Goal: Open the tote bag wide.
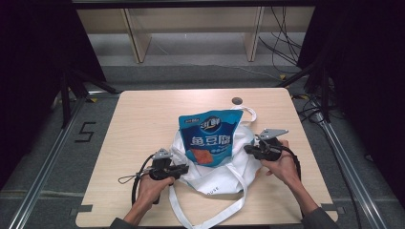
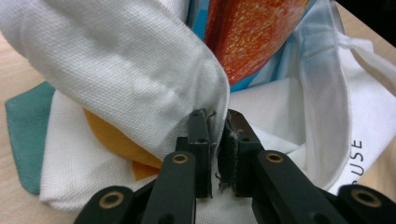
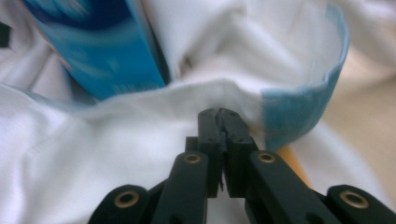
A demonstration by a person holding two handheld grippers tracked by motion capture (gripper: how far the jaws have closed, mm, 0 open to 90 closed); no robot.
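A white cloth tote bag (image 1: 224, 179) lies on the wooden table (image 1: 143, 119), with a blue snack pouch (image 1: 209, 138) standing partly inside its mouth. My left gripper (image 1: 184, 168) is shut on the bag's left rim; in the left gripper view the rim (image 2: 154, 88) is pinched between the jaws of the left gripper (image 2: 217, 122), beside the pouch's orange picture (image 2: 254, 32). At the bag's right rim my right gripper (image 1: 249, 149) is shut on the cloth. In the right gripper view the cloth edge (image 3: 154, 112) is clamped at the right gripper (image 3: 219, 114), with the blue pouch (image 3: 107, 46) behind.
The bag's long strap (image 1: 210, 217) loops toward the table's front edge; another strap (image 1: 249, 113) lies behind the pouch. A small dark round spot (image 1: 237, 100) sits near the far edge. Green (image 2: 25, 126) and orange (image 2: 116, 144) patches show on the bag.
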